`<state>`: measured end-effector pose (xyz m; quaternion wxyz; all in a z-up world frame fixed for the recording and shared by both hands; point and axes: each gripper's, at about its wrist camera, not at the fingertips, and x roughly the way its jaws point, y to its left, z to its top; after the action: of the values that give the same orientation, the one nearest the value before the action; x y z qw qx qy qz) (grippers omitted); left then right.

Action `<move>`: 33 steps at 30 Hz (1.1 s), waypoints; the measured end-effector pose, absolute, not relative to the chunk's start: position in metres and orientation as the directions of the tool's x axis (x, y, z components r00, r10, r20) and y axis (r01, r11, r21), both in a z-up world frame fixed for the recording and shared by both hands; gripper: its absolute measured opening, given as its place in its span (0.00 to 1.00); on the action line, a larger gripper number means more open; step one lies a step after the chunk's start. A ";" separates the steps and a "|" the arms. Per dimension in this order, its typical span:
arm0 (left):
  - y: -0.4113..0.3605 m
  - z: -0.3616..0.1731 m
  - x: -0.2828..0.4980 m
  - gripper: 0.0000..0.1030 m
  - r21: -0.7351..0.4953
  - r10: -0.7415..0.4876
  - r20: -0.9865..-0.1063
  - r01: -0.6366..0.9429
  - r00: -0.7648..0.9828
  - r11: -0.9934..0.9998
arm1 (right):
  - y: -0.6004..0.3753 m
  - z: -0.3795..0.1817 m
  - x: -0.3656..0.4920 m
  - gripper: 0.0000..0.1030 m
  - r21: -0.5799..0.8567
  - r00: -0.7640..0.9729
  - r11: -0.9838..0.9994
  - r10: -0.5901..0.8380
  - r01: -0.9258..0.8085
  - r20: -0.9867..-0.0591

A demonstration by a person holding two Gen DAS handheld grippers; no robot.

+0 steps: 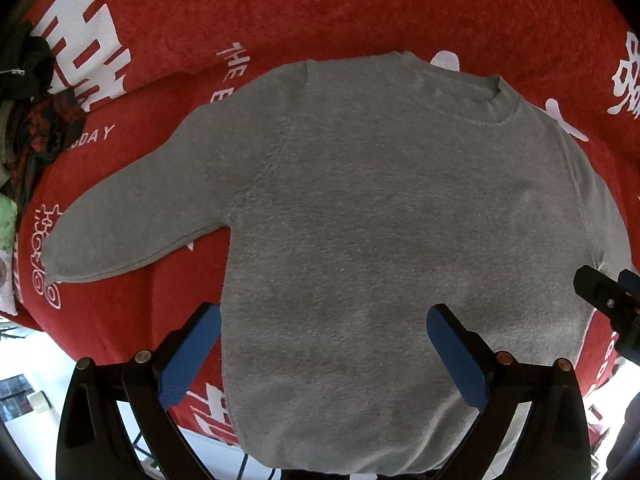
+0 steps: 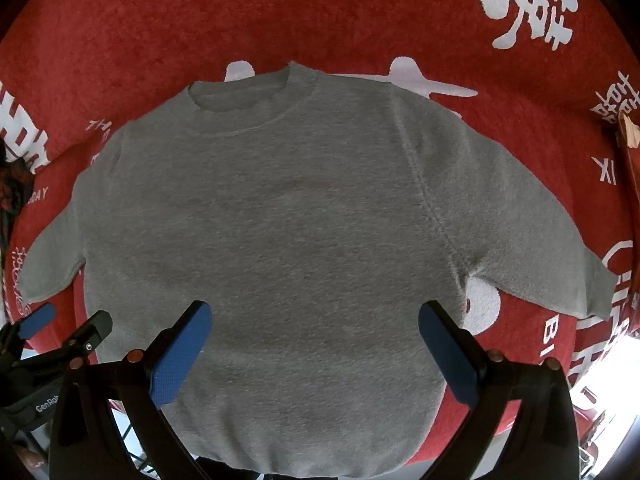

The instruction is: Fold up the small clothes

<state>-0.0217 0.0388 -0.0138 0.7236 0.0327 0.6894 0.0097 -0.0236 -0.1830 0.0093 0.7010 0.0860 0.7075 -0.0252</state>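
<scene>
A small grey sweater [image 1: 384,240] lies flat and spread out straight ahead of both my tools, neck away from me, hem nearest me and hanging a little over the near edge of the surface. Both sleeves are stretched out sideways and angled down toward me. My left gripper [image 1: 324,352] hovers over the hem, fingers spread wide with nothing between the blue pads [image 1: 188,360]; its left finger sits over the cloth's left side seam, the right finger over the body. My right gripper [image 2: 316,348] hangs likewise above the hem, fully parted and empty, both fingers over the sweater's body. Each tool shows at the edge of the other's view, just beside it. Under the sweater lies a red blanket [image 1: 360,12] with white lettering. Far to the left of my left gripper sits a heap of dark clothes [image 1: 36,112]. I see no containers here.
</scene>
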 end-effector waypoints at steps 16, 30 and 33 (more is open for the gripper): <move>0.044 -0.014 -0.026 1.00 0.069 0.068 -0.996 0.029 0.050 0.997 | -0.178 0.010 -0.028 1.00 0.039 0.078 0.988 0.028 0.150 -0.997; 0.052 -0.016 -0.036 1.00 0.046 0.045 -0.997 0.013 0.054 0.999 | -0.173 0.012 -0.034 1.00 0.034 0.023 0.987 0.031 0.157 -0.999; 0.055 -0.016 -0.036 1.00 0.043 0.043 -0.998 0.006 0.056 0.999 | -0.171 0.013 -0.033 1.00 0.021 0.010 0.987 0.019 0.157 -1.000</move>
<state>-0.0356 0.0553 -0.0160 0.7264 0.0178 0.6870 0.0126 -0.0332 -0.1709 0.0128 0.7077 0.0627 0.7020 -0.0485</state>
